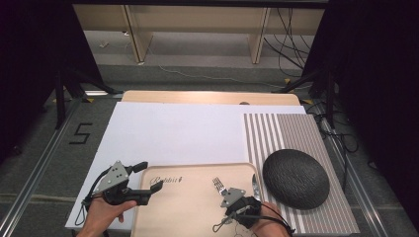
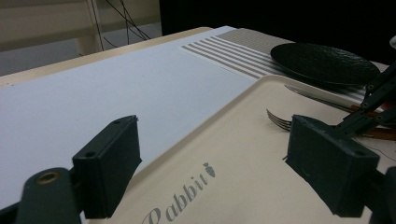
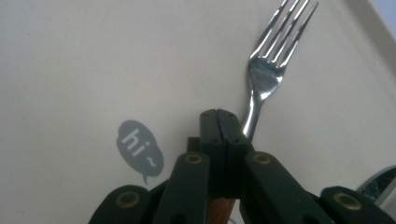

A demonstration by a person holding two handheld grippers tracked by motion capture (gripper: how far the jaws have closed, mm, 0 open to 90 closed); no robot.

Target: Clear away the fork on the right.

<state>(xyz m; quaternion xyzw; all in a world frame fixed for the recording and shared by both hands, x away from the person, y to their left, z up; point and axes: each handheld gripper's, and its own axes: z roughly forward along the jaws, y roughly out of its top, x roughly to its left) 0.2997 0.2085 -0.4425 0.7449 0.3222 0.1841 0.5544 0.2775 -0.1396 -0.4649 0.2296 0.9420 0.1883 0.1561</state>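
R tool (image 3: pixel 227 122) clamped on fork (image 3: pixel 271 60) handle, prob. wood; L tool (image 2: pixel 219 163) wide open, straddling tray (image 2: pixel 243 186) edge.

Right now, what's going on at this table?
A person holds a tool in each hand over a cream tray. The right tool is shut on the fork, whose wooden handle sits between the jaws with the tines pointing away over the tray. The left tool is open, its jaws straddling the tray's near left edge, holding nothing. A knife lies along the tray's right side, and a dark plate rests on a striped mat beside it.
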